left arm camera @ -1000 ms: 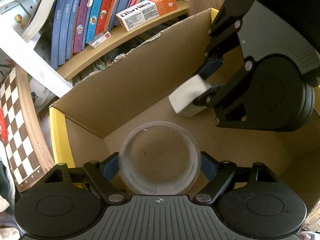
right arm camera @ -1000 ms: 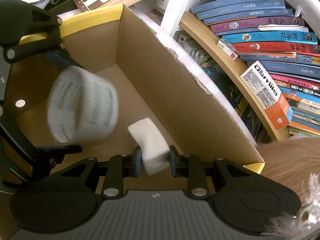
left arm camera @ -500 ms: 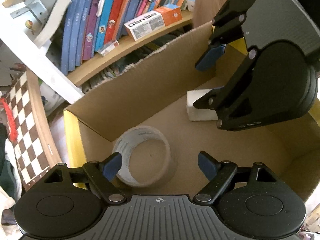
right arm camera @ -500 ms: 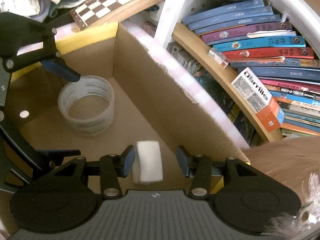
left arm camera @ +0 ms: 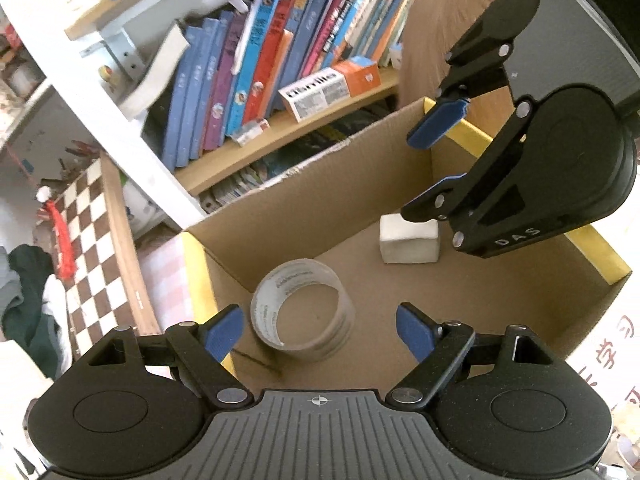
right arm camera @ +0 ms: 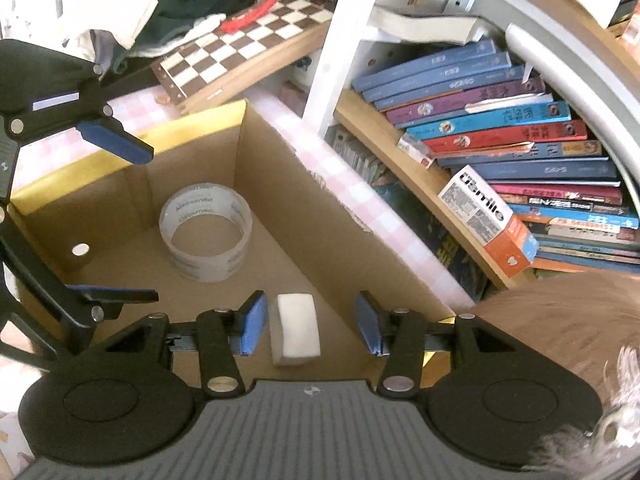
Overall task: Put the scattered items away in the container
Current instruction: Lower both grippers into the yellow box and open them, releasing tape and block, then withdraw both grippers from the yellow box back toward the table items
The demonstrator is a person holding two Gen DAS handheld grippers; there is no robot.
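While both claws, left claw (left arm camera: 318,330) and right claw (right arm camera: 310,324), gape empty above the cardboard box (right arm camera: 280,184), a careless dip risks knocking the tape roll (right arm camera: 206,232) or white block (right arm camera: 296,330) lying inside.

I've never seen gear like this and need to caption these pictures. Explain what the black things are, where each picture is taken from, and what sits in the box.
The black things are hand-held tongs, one in each of a person's hands; there is no robot arm. Each carries a wide-angle camera looking forward along its two blue-padded fingers.

One picture comes from the left tongs, with the right tongs seen at its upper right. The other comes from the right tongs, with the left tongs at its left edge.

Both look down into an open cardboard box beside a bookshelf. On the box floor lie a roll of clear tape, flat on its side, and a small white block, apart from each other.

Nothing is held: both tongs are open, above the box, with the items resting below them.
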